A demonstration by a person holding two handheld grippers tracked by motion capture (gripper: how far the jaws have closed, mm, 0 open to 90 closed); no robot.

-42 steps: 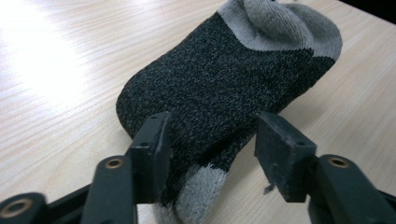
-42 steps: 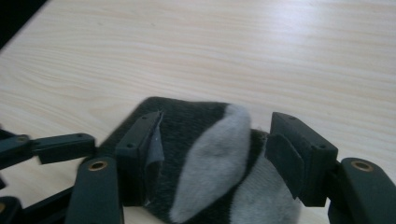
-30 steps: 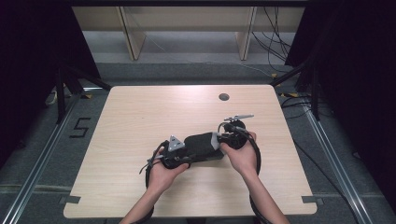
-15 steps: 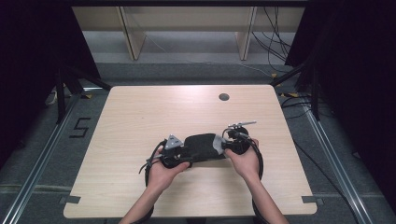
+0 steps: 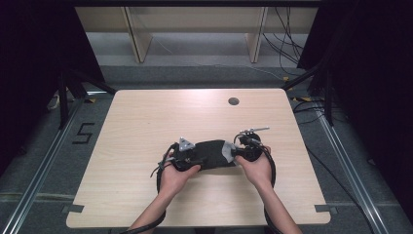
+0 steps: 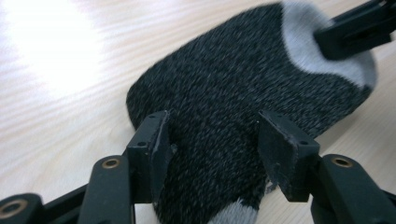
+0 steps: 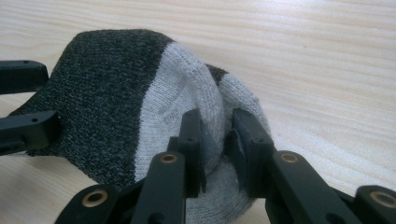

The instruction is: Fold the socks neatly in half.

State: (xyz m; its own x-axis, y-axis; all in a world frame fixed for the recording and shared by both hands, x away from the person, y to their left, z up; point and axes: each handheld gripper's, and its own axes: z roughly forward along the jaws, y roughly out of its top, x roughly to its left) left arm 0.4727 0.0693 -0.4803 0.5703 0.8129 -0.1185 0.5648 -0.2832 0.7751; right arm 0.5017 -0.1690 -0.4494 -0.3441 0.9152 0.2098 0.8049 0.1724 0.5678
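We're mid-fold on the dark sock (image 5: 210, 154) lying on the desk (image 5: 146, 122). Right hand-held gripper (image 7: 219, 140) pinches the grey toe; left hand-held gripper (image 6: 212, 149) straddles the cuff end, jaws just opened, gripping doubtful. Next we probably carry toe over cuff.

The high view looks forward and down from above the person's side onto the whole table (image 5: 146, 122), from well back; forearms enter from its bottom edge. The left gripper view rides on the left gripper (image 6: 212, 140) and looks along its jaws, very near the sock (image 6: 224, 93). The right gripper view rides on the right gripper (image 7: 217, 140), equally near, facing the sock's grey end. All three views share the sock and the tabletop around it.
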